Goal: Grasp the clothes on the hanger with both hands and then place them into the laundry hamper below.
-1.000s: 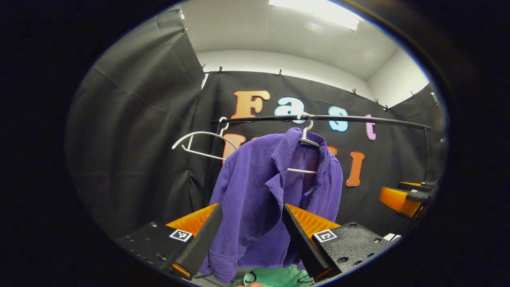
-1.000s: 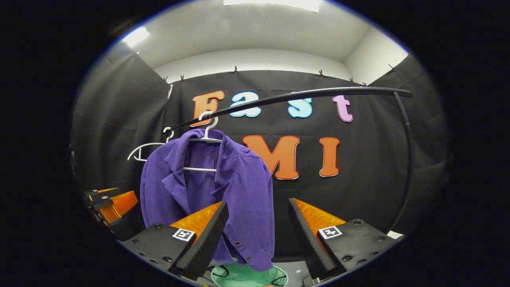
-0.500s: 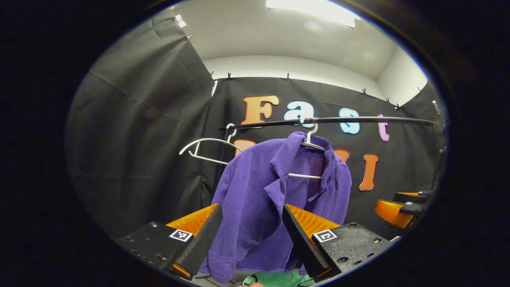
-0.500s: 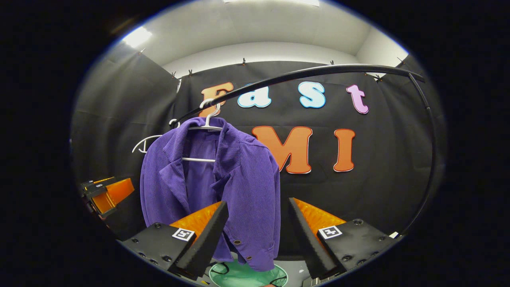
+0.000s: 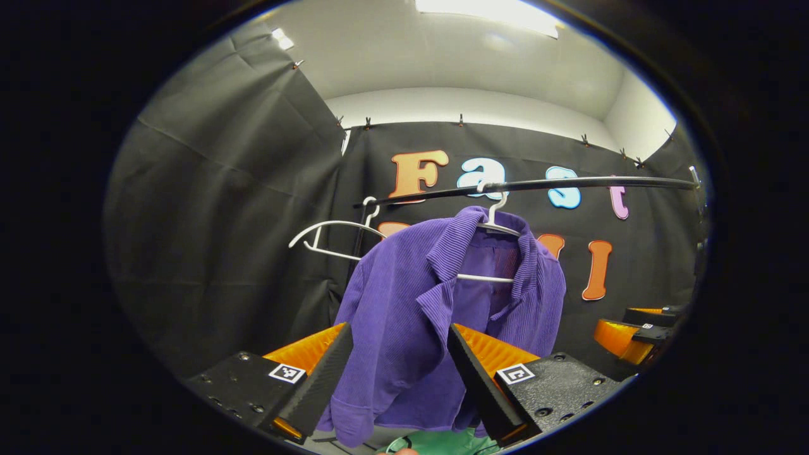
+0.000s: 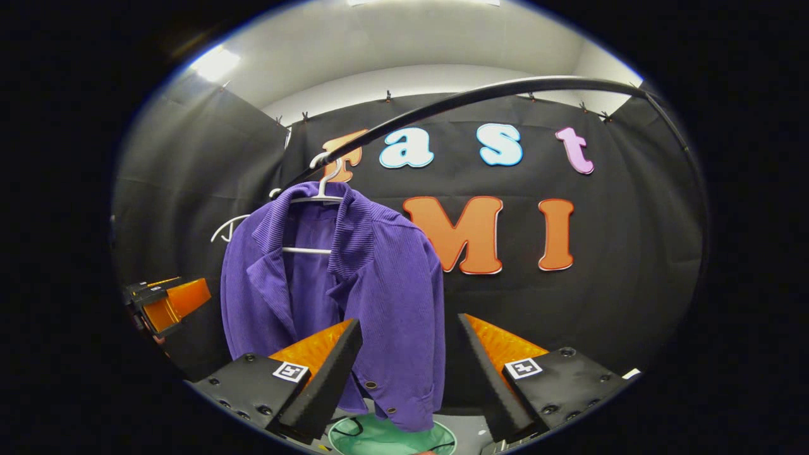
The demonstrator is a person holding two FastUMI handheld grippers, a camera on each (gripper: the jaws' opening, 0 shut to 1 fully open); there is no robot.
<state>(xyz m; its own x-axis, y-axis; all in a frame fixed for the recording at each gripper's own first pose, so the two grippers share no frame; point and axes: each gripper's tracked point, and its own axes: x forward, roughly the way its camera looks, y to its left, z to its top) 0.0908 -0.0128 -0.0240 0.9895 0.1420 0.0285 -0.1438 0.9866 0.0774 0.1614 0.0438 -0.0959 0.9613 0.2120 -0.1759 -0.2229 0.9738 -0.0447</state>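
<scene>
Left gripper view, read from its left side, has an empty white hanger (image 5: 328,230) on the black rail (image 5: 569,184), then the purple corduroy jacket (image 5: 411,316) on its own white hanger (image 5: 496,221), then the right gripper (image 5: 632,328) low beside the jacket's far sleeve. Compared with a second ago the jacket looms a little larger and the rail has risen in both views, so both grippers have eased in toward the garment; I judge the approach nearly done and the grasp not yet begun. The left gripper (image 5: 395,373) has its fingers spread wide with the jacket's front panel seen between them, apart from the cloth. Right gripper view adds what the other lacks: the jacket's buttoned hem (image 6: 385,395) and more of the green laundry hamper (image 6: 392,439) directly under the jacket. There the right gripper (image 6: 411,373) is likewise spread wide and holds nothing, while the left gripper (image 6: 167,303) sits left of the jacket.
</scene>
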